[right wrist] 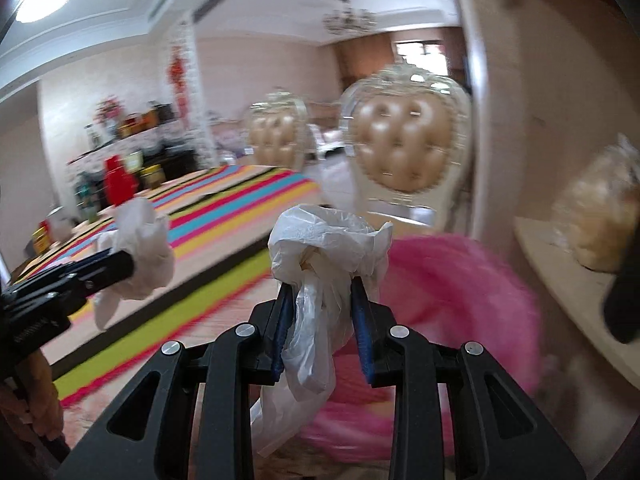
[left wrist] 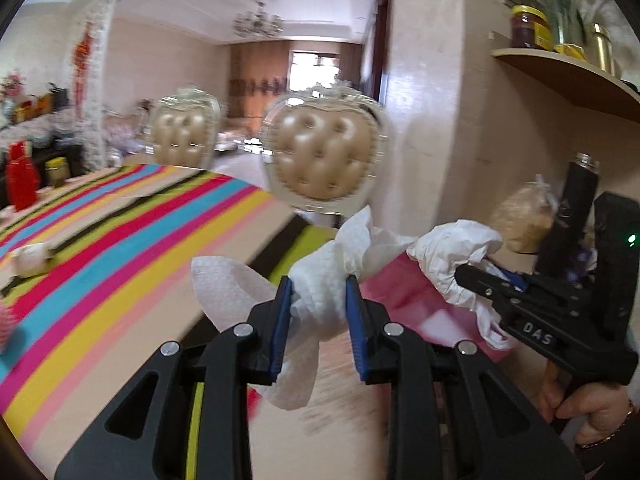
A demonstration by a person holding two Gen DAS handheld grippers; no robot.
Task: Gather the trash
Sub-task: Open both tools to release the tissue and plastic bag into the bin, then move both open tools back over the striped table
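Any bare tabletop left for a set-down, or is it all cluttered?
Most of the striped tablecloth is bare: the broad middle, from the near edge up towards the two tufted chairs. Clutter sits at the far left end around the red box and a small white object. The right side is tight: pink bag, shelf with a bagged item.
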